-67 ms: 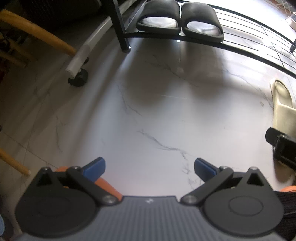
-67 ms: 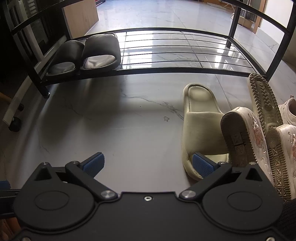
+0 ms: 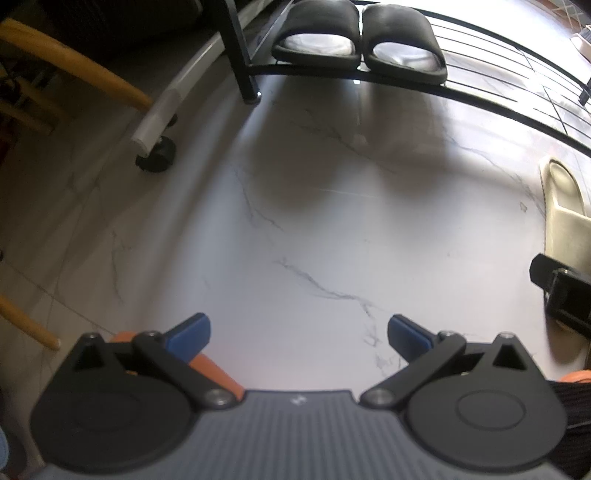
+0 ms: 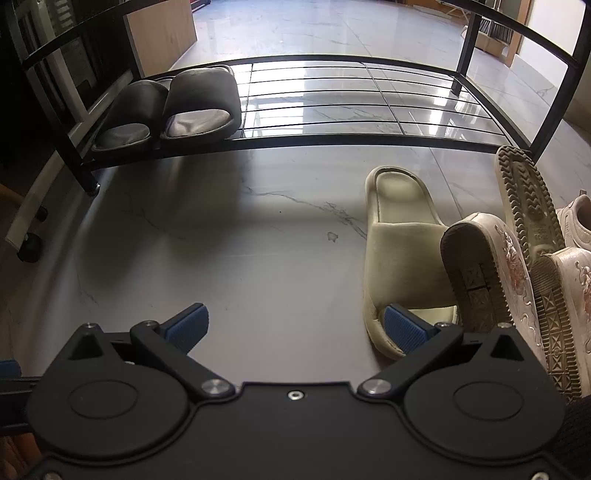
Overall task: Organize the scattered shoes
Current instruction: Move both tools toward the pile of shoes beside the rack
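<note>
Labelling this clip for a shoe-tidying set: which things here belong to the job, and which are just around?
Job:
black slides, already on the rack
cream slide, on the floor
floral shoes, tipped over
upturned shoe

Just around:
caster
wooden legs
board

a home entryway: a low black shoe rack (image 4: 332, 142) holding slides (image 4: 201, 107), marble-look floor tiles (image 3: 314, 240), scattered slippers (image 4: 402, 254).
</note>
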